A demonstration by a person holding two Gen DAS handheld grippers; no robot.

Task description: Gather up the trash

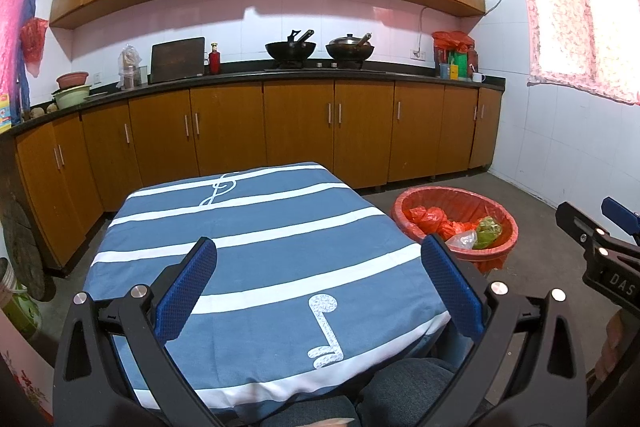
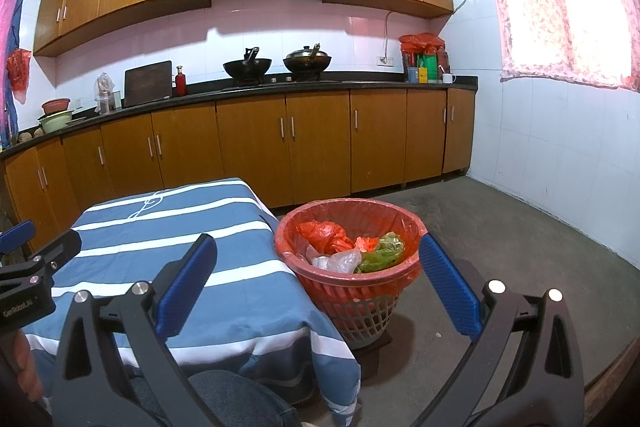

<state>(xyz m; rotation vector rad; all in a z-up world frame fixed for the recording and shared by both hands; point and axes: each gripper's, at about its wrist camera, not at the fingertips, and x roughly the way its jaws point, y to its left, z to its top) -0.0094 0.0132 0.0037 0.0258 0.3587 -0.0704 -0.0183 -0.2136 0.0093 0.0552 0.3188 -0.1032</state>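
**A:** What have your grippers got hold of?

**B:** Nothing. My left gripper (image 1: 318, 283) hangs spread wide over the near half of the tabletop (image 1: 256, 227), only striped cloth between its blue pads (image 1: 188, 291). My right gripper (image 2: 316, 281) is just as wide and just as empty, straddling the tabletop's right edge with the basket (image 2: 352, 303) showing in the gap. I'd say both sit open because there is nothing to carry at present.

**A:** So where is the trash?

**B:** From the left wrist, at about two o'clock, on the floor just beside the tabletop's right side. From the right wrist it is nearly twelve o'clock, close in. Inside the red liner (image 2: 400, 227) lie crumpled red bags (image 2: 326, 235), a clear bag (image 2: 338, 261) and some green leafy scraps (image 2: 382, 251). The liner is folded out over the rim, I think so it stays put when things are dropped in.

**A:** Anything left on the cloth?

**B:** I see none; the part under my grippers is hidden, though. Judging by that, the collecting looks near done.

**A:** And farther out?

**B:** At twelve o'clock the counter (image 1: 360, 75) carries two woks (image 1: 291, 49) on the hob; a red bag (image 1: 452, 41) sits at its right end. Whether that counts as trash I cannot tell.
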